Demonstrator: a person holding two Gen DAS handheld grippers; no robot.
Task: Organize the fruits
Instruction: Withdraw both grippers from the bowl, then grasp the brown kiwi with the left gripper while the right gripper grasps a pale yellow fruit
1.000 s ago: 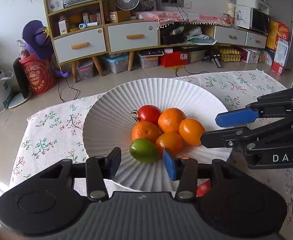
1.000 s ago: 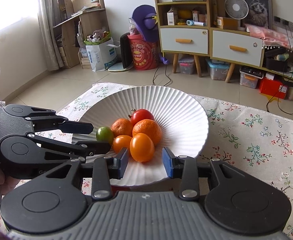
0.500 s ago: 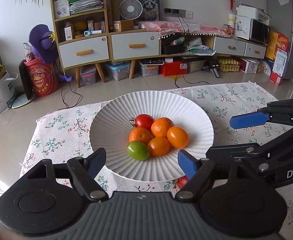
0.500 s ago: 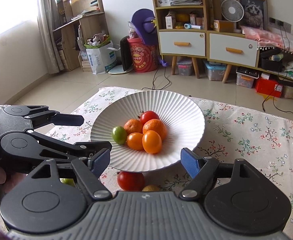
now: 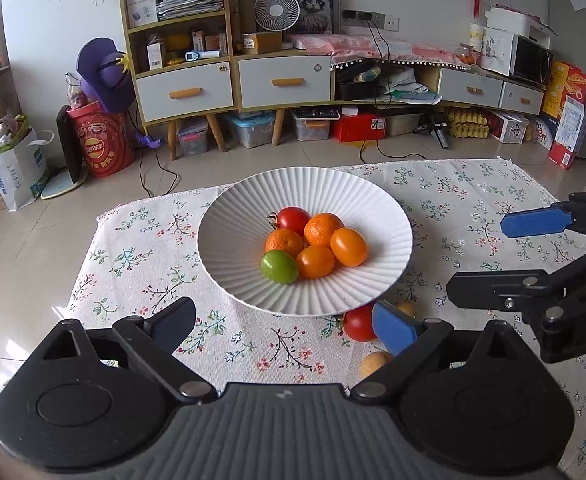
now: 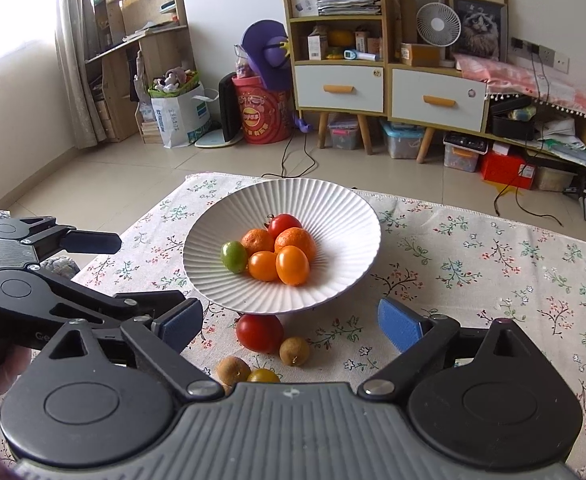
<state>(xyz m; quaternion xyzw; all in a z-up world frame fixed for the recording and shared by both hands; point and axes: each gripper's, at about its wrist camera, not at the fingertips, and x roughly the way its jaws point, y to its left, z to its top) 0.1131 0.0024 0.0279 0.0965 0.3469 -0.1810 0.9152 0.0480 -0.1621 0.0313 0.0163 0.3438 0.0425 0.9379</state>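
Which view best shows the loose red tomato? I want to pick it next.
The right wrist view: the tomato lies nearly whole on the cloth before the bowl. In the left wrist view it is partly hidden by the bowl rim and a blue finger pad.

A white ribbed bowl (image 6: pixel 333 208) holds six fruits clustered at its centre: a red tomato (image 6: pixel 284 225), two oranges (image 6: pixel 296 241), two smooth orange fruits (image 6: pixel 292 265) and a green one (image 6: pixel 233 256). Just beside the bowl's near rim lie another red tomato (image 6: pixel 259 333), two small brown fruits (image 6: pixel 294 351) and a yellow one (image 6: pixel 263 376).
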